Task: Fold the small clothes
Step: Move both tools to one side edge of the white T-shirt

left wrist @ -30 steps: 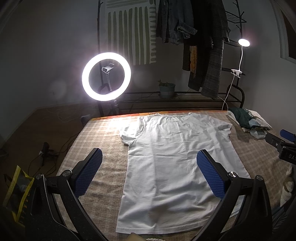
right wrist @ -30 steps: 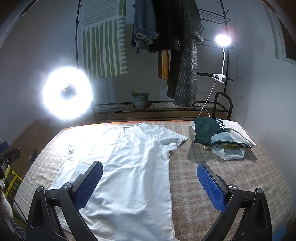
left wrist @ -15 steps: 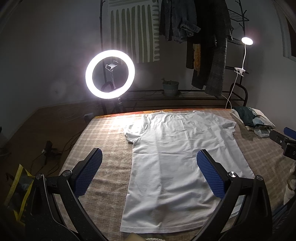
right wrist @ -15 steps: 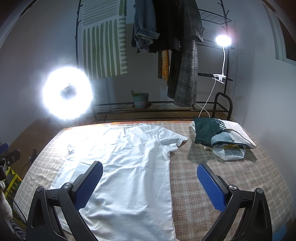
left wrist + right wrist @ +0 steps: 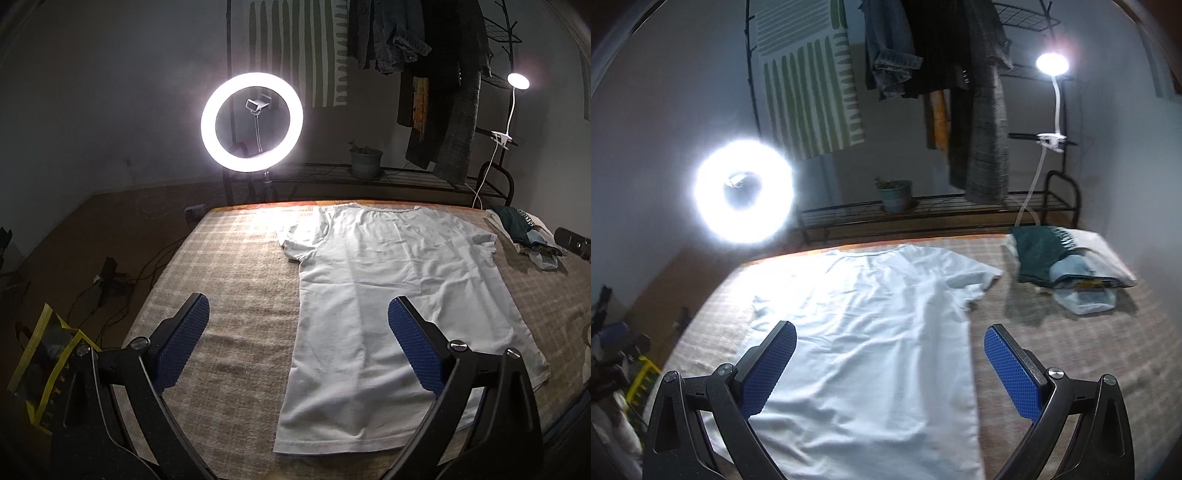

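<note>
A white T-shirt (image 5: 384,295) lies flat and spread out on the checked beige cloth of the table (image 5: 236,280), collar at the far edge, hem at the near edge. It also shows in the right wrist view (image 5: 871,332). My left gripper (image 5: 297,343) is open and empty, held above the shirt's left side edge near the hem. My right gripper (image 5: 890,365) is open and empty, held above the shirt's right side edge. Neither touches the shirt.
A pile of folded clothes (image 5: 1067,269) sits at the far right of the table, also in the left wrist view (image 5: 524,236). A ring light (image 5: 252,122) and a clothes rack (image 5: 960,110) stand behind the table. A yellow bag (image 5: 40,362) is on the floor at left.
The left gripper has shifted left, so the shirt now sits further right in its view. The right gripper has moved forward and lower over the shirt and tilted a little.
</note>
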Demonstrator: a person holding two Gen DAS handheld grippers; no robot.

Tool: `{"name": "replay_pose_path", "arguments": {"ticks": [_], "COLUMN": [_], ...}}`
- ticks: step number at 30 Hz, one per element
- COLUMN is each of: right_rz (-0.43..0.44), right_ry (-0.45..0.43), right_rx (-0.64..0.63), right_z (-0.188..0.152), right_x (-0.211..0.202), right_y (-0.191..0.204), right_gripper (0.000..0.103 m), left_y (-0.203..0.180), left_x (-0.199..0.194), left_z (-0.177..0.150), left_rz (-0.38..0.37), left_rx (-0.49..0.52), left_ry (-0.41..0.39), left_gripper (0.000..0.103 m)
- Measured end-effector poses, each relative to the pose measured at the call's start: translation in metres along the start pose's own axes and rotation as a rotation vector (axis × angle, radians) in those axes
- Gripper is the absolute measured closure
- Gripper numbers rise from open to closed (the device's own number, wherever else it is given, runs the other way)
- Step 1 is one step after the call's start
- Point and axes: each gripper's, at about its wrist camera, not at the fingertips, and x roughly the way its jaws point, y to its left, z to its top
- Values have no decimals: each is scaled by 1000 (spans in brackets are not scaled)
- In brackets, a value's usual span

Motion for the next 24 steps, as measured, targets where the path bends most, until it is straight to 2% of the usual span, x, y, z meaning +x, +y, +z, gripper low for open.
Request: {"name": "replay_pose_path", "arguments": {"ticks": [6, 10, 16, 20, 24], "right_rz": [34, 16, 101, 136, 216], "right_ry": [46, 98, 142, 151, 110], "right_rx": [-27, -88, -122, -203, -279], "right_z": [15, 31, 58, 75, 82], "right_x": [27, 51, 86, 108, 125], "right_y": [9, 25, 63, 103, 144], "right_gripper": [0, 0, 0, 4, 6], "left_y": [19, 27, 35, 42, 47], "left_x": [22, 33, 45, 52, 56], "left_z": [-34, -65, -101, -109, -112], "left_rz": [-37, -88, -95, -65, -52], "left_rx": [-77, -173, -277, -310, -338], "left_ry": [144, 245, 344, 368, 371], "left_gripper": [21, 22, 23, 27, 27]}}
